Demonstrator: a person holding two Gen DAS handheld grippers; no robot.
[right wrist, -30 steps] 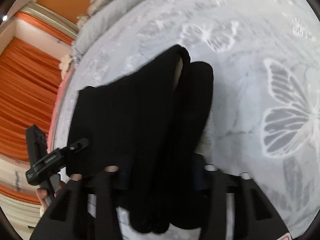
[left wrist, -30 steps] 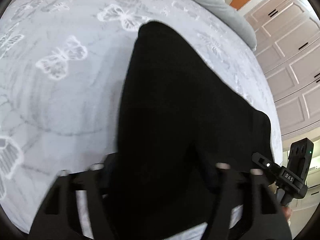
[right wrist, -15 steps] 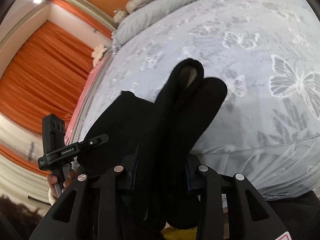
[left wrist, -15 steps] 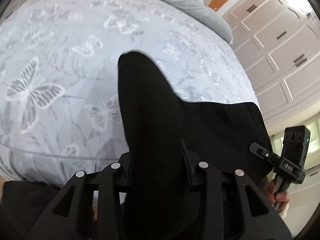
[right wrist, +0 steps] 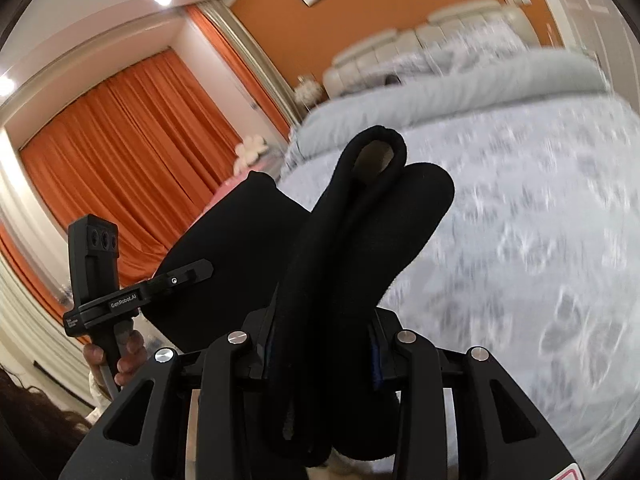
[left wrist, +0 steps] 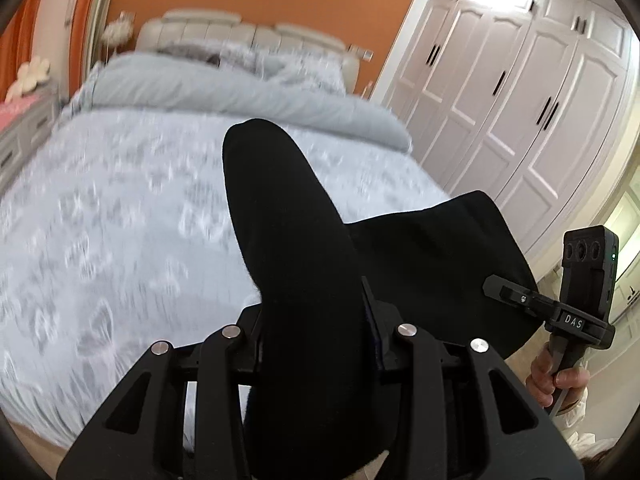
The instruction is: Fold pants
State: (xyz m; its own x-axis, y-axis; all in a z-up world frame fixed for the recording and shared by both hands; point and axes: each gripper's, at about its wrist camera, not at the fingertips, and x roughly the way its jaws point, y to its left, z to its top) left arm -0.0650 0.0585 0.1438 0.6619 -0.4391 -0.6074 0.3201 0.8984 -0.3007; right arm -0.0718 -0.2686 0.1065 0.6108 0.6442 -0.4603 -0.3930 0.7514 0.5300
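Observation:
The black pants (left wrist: 296, 248) hang in the air between both grippers, above the near edge of the bed. My left gripper (left wrist: 316, 340) is shut on one bunched end of the pants. My right gripper (right wrist: 320, 344) is shut on the other end, a thick fold with an open hem (right wrist: 376, 156) at its top. The pants (right wrist: 236, 248) sag as a black sheet between the two. The right gripper (left wrist: 520, 300) shows at the right of the left wrist view; the left gripper (right wrist: 176, 278) shows at the left of the right wrist view. Both sets of fingertips are hidden by cloth.
A bed with a grey butterfly-print cover (left wrist: 120, 220) lies ahead, a rolled grey duvet (left wrist: 240, 96) and padded headboard (left wrist: 240, 36) at its far end. White wardrobe doors (left wrist: 520, 100) stand on the right. Orange curtains (right wrist: 120, 152) hang on the left.
Both grippers have lifted the pants up off the bed and tilted upward. The views swung from looking down at the cover to looking across the room.

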